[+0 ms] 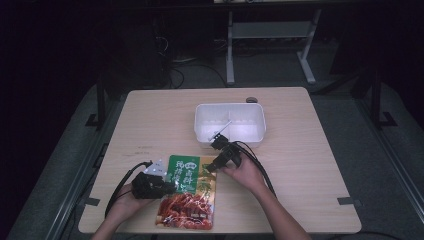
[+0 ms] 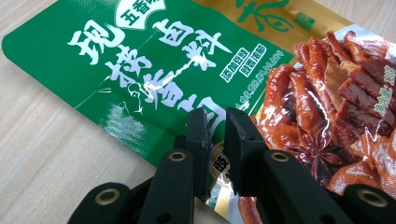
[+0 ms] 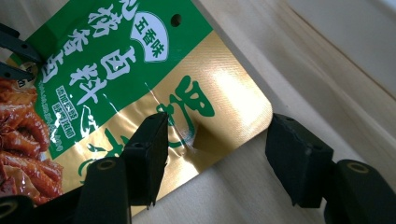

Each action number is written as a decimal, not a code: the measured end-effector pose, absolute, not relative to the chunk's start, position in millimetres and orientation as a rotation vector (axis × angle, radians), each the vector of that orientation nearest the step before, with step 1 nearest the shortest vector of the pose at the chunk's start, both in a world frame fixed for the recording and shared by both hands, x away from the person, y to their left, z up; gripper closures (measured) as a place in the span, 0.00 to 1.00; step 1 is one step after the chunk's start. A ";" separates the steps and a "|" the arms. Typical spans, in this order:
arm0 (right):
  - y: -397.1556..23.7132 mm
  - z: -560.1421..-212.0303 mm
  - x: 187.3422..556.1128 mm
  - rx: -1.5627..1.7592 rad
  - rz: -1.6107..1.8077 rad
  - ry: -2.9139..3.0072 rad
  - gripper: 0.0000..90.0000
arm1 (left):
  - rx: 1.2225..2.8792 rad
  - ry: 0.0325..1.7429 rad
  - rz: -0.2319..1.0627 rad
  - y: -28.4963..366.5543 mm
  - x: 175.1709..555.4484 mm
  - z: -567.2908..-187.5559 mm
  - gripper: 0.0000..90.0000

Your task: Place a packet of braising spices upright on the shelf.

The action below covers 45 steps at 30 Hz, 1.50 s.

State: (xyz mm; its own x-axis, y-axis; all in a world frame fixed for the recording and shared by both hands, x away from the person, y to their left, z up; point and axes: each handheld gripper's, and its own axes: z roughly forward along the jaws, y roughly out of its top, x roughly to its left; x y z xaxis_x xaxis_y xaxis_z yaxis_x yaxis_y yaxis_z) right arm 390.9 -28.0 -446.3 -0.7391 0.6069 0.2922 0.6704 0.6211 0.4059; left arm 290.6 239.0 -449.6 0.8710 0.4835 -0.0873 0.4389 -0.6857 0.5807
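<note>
A snack packet [image 1: 192,200], green and gold at the top with red braised meat printed below, lies flat near the table's front edge. My left gripper [image 1: 172,187] comes in from the packet's left side. In the left gripper view its jaws [image 2: 217,126] are shut on the packet's [image 2: 140,70] green edge. My right gripper [image 1: 211,167] is at the packet's upper right corner. It stands open [image 3: 215,140], with one jaw over the gold corner of the packet [image 3: 116,60] and the other over bare wood. The left gripper's tips [image 3: 14,56] show far off in the right gripper view.
A white plastic tub [image 1: 260,125] stands just behind the right gripper, near the table's middle, and its wall [image 3: 355,37] is close in the right gripper view. A small dark round object [image 1: 251,99] lies at the table's far edge. Cables trail from both grippers.
</note>
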 end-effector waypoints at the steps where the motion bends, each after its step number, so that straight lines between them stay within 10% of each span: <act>1: -27.5 -446.4 390.7 -1.070 -0.759 -2.710 0.44 | 2.425 0.667 0.096 238.8 290.4 -449.8 0.88; 45: -17.5 -442.6 389.6 -0.877 -0.819 -2.511 0.78 | 2.409 0.687 0.080 238.0 291.5 -451.9 0.86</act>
State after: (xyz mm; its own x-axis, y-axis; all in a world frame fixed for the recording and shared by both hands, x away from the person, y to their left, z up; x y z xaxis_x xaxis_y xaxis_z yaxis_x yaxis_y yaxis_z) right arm 389.6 -17.5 -442.6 -0.7441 0.4471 0.4964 0.6538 0.6399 0.4037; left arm 291.5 238.0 -451.9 0.8626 0.4944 -0.1071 0.4565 -0.6696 0.5859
